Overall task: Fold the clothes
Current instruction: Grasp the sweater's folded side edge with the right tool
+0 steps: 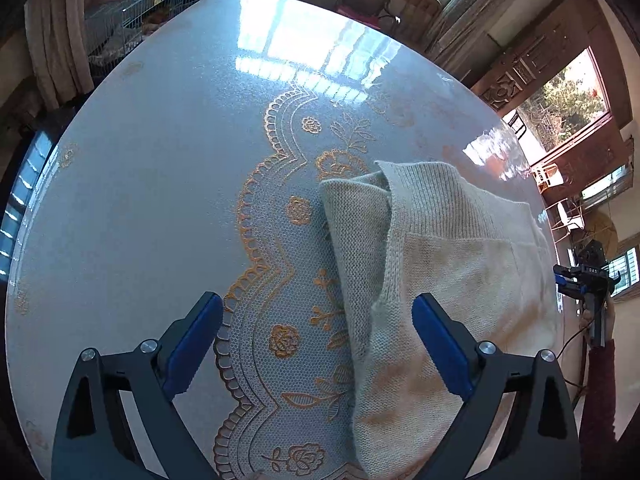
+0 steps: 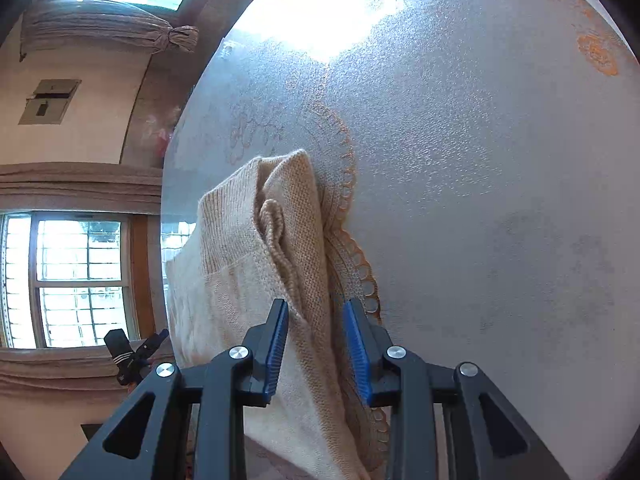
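A beige knitted sweater (image 1: 452,264) lies partly folded on the round surface (image 1: 152,208), over toward one side of it. The knit is chunky, with a ribbed band along the upper edge and a plainer stitch lower down, and a grey-beige layer is doubled over along its side. The surface is glossy under a clear textured cover, throwing back bright window glare, and a lace-like cloth with orange scalloped borders and rose motifs (image 1: 284,340) runs beneath it.

The left gripper (image 1: 318,344) hangs over the sweater's near edge with its blue-padded jaws spread wide; nothing is pressed between them, and one pad sits above the knit, the other above bare lace. The right gripper (image 2: 316,346) has its jaws narrowed around a raised fold of the sweater (image 2: 304,240), the cloth bunched up between the ribbed blue pads.

A wide stretch of the surface beyond the sweater lies bare to its curved rim. The sweater's far side reaches close to the rim.
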